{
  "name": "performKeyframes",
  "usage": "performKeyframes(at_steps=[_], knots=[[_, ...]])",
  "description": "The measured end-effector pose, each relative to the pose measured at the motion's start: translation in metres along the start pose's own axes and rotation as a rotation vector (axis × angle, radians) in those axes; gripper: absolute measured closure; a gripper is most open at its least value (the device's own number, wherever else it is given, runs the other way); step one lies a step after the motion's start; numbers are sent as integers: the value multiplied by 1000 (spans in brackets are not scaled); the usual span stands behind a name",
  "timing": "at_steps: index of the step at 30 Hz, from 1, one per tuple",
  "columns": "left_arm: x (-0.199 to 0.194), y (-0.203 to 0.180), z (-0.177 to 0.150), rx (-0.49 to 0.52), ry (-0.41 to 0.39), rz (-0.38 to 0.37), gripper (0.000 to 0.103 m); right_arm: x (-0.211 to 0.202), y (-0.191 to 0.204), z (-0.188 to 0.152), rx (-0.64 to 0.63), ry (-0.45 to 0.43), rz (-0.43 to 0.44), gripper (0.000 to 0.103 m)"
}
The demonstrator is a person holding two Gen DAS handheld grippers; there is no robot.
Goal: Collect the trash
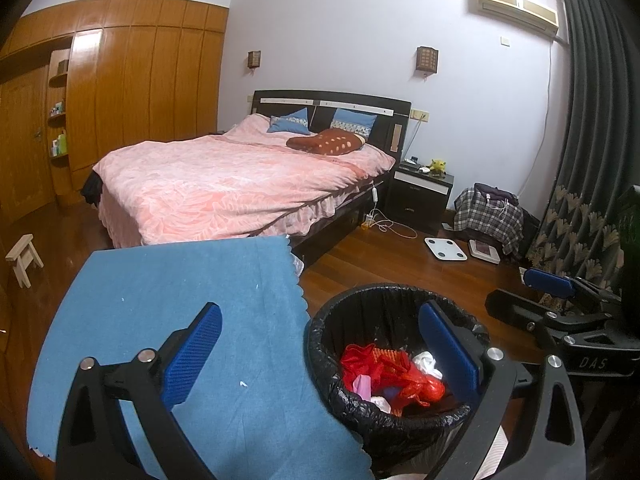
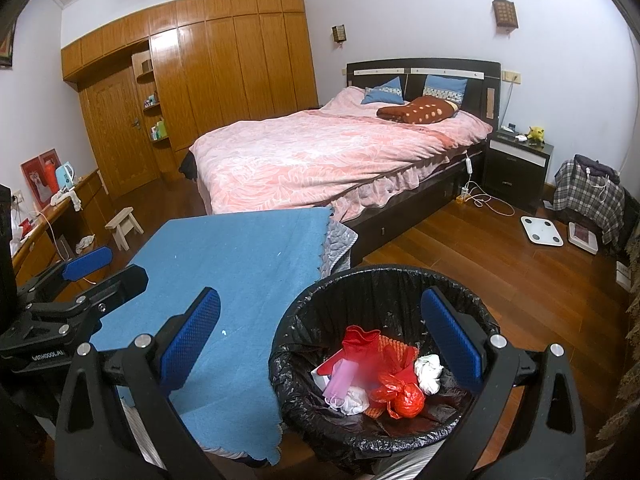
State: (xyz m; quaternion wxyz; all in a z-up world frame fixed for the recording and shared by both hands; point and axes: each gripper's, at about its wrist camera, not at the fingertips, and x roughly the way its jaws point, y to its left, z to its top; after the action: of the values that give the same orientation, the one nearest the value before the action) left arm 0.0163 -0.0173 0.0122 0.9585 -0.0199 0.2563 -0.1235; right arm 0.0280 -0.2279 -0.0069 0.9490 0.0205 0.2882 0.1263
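A black bin with a black liner (image 1: 400, 300) (image 2: 380, 280) stands on the wood floor beside a table covered with a blue cloth (image 1: 180, 312) (image 2: 240, 256). Inside lie a red plastic bag (image 1: 404, 376) (image 2: 400, 394), white crumpled paper (image 1: 430, 362) (image 2: 428, 370) and a pink wrapper (image 2: 340, 380). My left gripper (image 1: 320, 356) is open and empty, straddling the cloth edge and the bin's rim. My right gripper (image 2: 324, 348) is open and empty over the same spot; it also shows at the right of the left wrist view (image 1: 520, 300). The left gripper shows at the left of the right wrist view (image 2: 108, 268).
A bed with a pink cover (image 1: 240, 184) (image 2: 328, 152) stands behind the table. A nightstand (image 1: 424, 196), a white scale (image 1: 445, 249) (image 2: 541, 230), a cable on the floor, plaid clothes (image 1: 488, 212), a small wooden stool (image 2: 124, 226) and a desk with clutter (image 2: 52, 208) surround the area.
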Motion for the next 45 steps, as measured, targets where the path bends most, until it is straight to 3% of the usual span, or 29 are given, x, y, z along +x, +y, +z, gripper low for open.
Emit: performKeyframes(at_steps=[45], knots=[[1,1,2,-1,6,1,6,5,5,-9,0,11,2,5]])
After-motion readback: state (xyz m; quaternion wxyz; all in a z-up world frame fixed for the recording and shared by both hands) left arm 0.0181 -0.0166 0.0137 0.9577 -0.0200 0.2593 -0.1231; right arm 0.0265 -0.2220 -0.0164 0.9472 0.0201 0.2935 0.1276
